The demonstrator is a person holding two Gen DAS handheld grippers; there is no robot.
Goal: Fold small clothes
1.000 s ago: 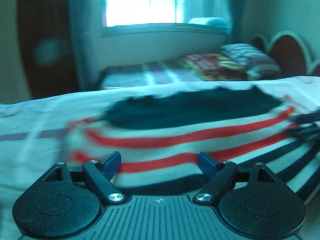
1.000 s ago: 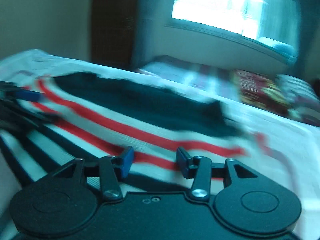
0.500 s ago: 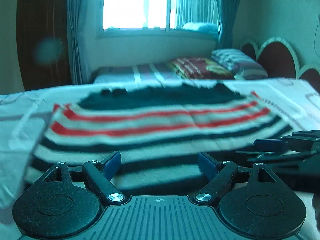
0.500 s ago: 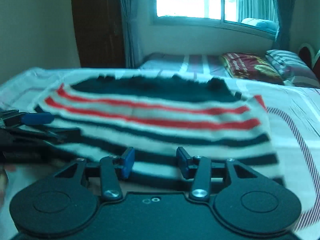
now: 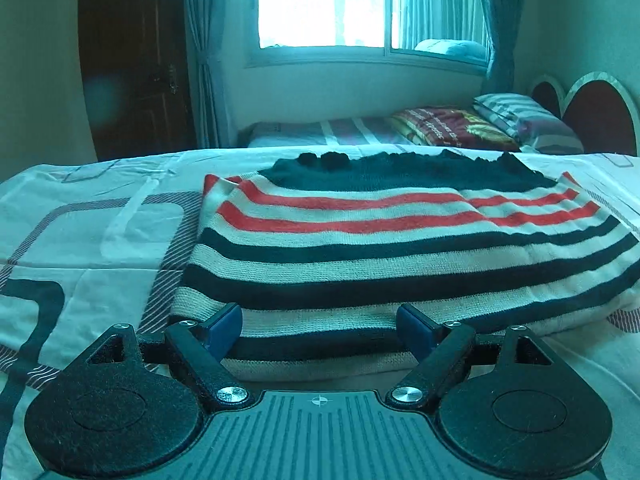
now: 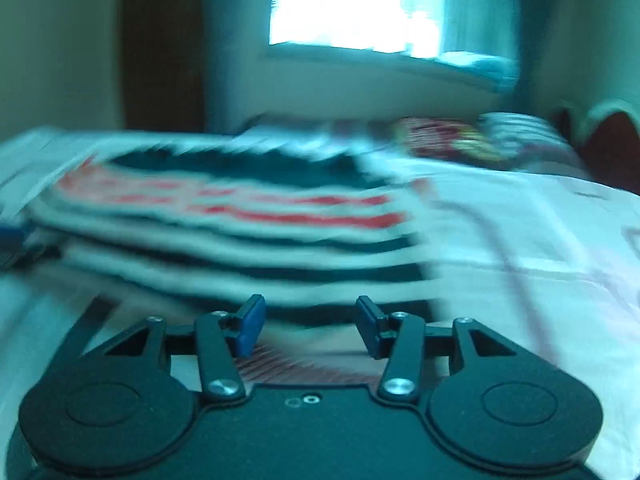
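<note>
Striped knit, red, cream and dark, the folded sweater (image 5: pixel 400 248) lies flat on the bed sheet (image 5: pixel 100 232), its near hem toward the bed's near edge. Just short of that hem the left gripper (image 5: pixel 320 330) stands wide apart, gripping nothing. Beside it, the right gripper (image 6: pixel 310 322), in a blurred view, is partly spread and empty.

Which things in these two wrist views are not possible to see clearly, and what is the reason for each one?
- Right wrist view: motion blur smears the striped sweater, so its edges and folds are unclear.
- Left wrist view: the left tongs cover the sweater's near hem.
- Left wrist view: the right tongs are out of frame.
- Right wrist view: a blue tip at the left edge is cut off and blurred.
- Both views: glare whites out the window.
</note>
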